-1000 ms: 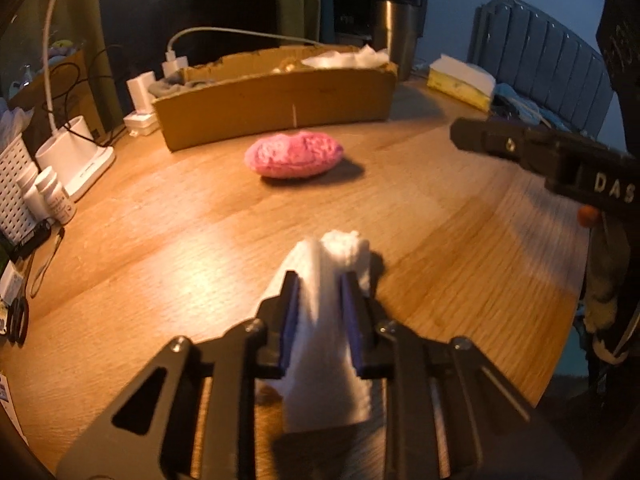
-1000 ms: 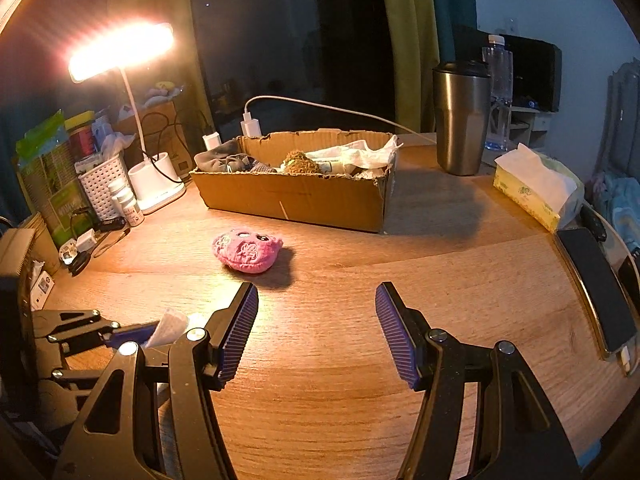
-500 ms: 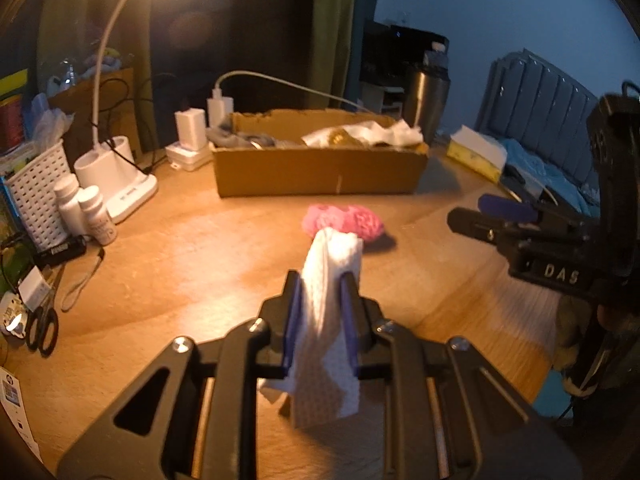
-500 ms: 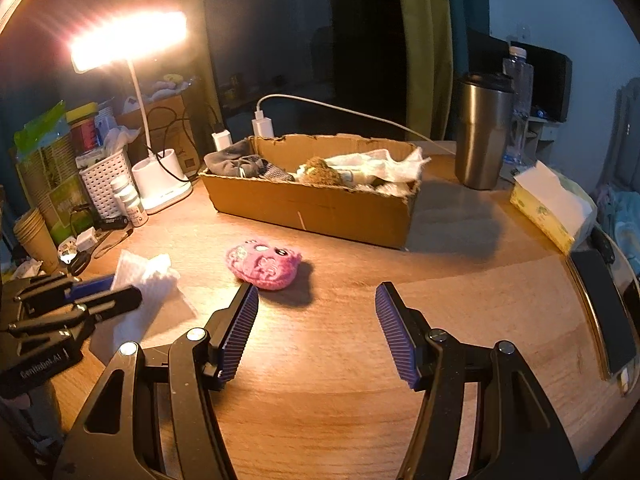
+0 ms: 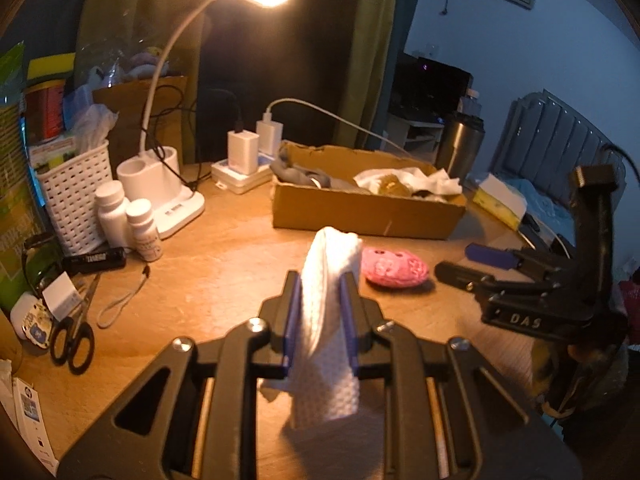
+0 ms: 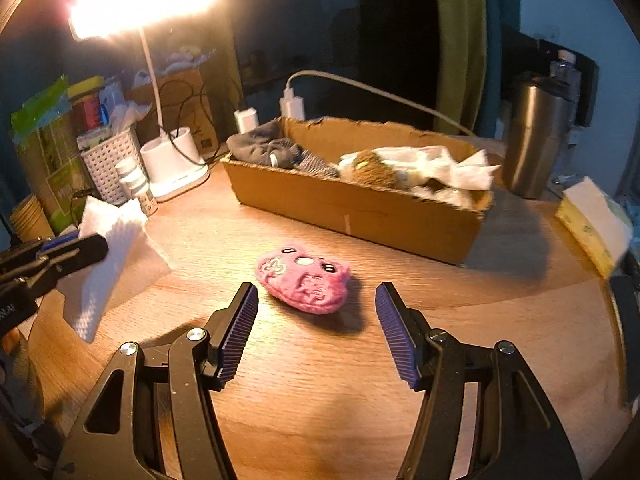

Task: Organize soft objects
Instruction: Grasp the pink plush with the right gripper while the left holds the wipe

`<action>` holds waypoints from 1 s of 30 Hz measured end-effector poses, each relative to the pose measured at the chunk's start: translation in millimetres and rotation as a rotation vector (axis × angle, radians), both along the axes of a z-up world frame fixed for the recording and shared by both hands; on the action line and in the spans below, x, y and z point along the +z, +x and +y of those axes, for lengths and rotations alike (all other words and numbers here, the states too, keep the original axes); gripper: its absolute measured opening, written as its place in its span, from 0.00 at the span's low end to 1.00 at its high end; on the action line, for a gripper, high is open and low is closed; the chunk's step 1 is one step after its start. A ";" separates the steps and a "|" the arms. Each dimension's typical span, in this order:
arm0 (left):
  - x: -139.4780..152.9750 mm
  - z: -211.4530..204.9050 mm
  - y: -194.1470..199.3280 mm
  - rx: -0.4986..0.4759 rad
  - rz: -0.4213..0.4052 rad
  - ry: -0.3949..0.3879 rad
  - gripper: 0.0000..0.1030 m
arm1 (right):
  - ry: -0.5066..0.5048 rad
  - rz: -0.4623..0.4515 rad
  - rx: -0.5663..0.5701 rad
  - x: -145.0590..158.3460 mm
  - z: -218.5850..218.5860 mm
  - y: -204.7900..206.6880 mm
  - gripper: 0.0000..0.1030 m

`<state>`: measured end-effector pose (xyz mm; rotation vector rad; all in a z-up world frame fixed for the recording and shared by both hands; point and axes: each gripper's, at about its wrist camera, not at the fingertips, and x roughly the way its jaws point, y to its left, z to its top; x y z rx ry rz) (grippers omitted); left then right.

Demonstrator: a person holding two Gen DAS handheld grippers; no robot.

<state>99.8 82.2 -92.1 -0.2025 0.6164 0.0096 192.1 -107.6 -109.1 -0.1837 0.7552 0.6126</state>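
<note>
We have lifted the white textured paper towel (image 5: 326, 320) off the round wooden table (image 5: 224, 264); it now hangs clear, pinched in our left gripper (image 5: 320, 316), so it is ready to carry to the shallow brown cardboard box (image 6: 360, 204) of soft things. Our right gripper (image 6: 316, 336) has closed in on the pink plush toy (image 6: 306, 284), tilted down, its jaws apart and empty, the toy lying on the table just ahead.
</note>
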 end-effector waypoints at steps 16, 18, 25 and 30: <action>-13.8 33.0 10.1 0.039 0.028 -0.046 0.20 | -0.066 0.109 0.008 -33.5 46.7 41.0 0.79; -15.1 33.5 11.8 0.040 0.033 -0.047 0.20 | -0.071 0.120 0.001 -36.6 48.7 45.1 0.79; -14.5 31.7 16.7 0.038 0.039 -0.040 0.20 | -0.087 0.132 0.015 -41.5 51.0 47.7 0.67; -10.6 26.0 17.7 0.033 0.035 -0.027 0.20 | -0.062 0.115 0.023 -34.1 44.0 44.0 0.66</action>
